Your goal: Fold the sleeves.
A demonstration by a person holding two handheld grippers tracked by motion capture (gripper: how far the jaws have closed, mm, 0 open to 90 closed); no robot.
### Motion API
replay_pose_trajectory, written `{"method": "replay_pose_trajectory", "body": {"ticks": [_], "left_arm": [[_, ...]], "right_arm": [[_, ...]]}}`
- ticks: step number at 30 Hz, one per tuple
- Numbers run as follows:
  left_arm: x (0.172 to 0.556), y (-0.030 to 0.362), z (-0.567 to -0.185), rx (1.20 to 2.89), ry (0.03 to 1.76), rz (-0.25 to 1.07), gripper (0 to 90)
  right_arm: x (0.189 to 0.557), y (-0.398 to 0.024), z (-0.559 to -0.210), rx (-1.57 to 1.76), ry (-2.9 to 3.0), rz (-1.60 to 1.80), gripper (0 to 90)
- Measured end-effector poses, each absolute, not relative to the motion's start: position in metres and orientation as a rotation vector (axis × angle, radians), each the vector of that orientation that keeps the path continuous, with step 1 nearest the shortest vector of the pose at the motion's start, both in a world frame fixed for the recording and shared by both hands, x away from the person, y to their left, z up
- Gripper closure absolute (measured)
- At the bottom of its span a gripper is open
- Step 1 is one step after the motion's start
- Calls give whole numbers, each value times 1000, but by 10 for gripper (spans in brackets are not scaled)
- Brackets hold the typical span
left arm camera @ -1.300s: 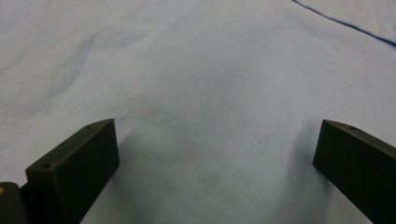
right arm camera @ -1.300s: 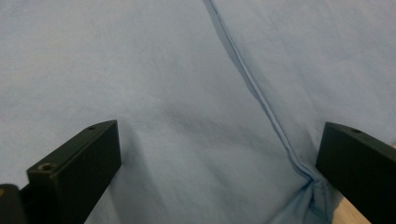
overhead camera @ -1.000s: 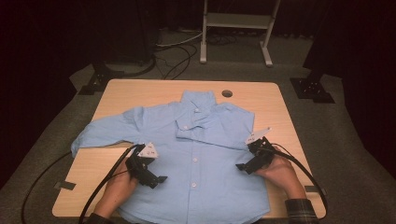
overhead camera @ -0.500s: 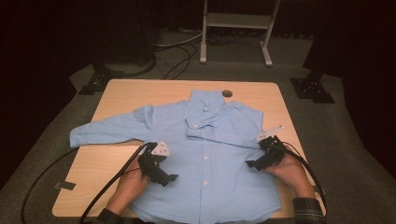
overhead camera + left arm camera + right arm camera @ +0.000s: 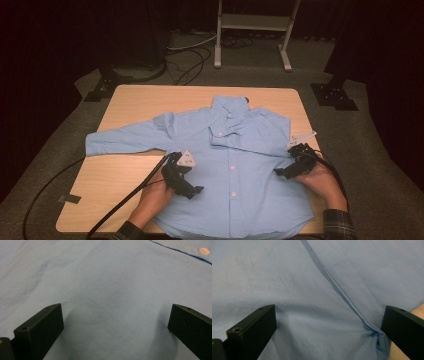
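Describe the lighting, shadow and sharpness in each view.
High view: table lit, surroundings nearly black, picture soft. Left gripper view: shirt evenly lit, dim shadow between the open jaws. Right gripper view: seam fairly sharp, jaws cast soft shadows on the cloth.

A light blue buttoned shirt [image 5: 235, 170] lies flat, front up, collar away, one sleeve stretched out left

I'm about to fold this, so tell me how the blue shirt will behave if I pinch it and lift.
The shirt is probably floppy: its cloth lies flat on the table with soft creases, so it would likely drape and sag from any pinch. It looks thin and light. A seam bunches beside the open right gripper, so pushing may wrinkle it rather than slide it.
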State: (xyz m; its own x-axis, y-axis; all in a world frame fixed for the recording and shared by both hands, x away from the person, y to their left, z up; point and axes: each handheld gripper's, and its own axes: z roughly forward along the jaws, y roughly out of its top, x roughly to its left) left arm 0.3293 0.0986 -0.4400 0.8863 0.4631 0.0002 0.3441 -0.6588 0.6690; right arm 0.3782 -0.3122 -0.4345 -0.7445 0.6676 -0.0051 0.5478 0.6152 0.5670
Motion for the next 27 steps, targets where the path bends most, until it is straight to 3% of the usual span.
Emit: {"method": "replay_pose_trajectory", "body": {"ticks": [10, 27], "left_arm": [[326, 79, -442, 2334, 552, 232, 0], [330, 87, -441, 2353, 536, 221, 0]], "right_arm": [[379, -334, -435, 1041, 2598, 813, 0], [367, -343, -425, 1108, 2560, 946, 0]]}}
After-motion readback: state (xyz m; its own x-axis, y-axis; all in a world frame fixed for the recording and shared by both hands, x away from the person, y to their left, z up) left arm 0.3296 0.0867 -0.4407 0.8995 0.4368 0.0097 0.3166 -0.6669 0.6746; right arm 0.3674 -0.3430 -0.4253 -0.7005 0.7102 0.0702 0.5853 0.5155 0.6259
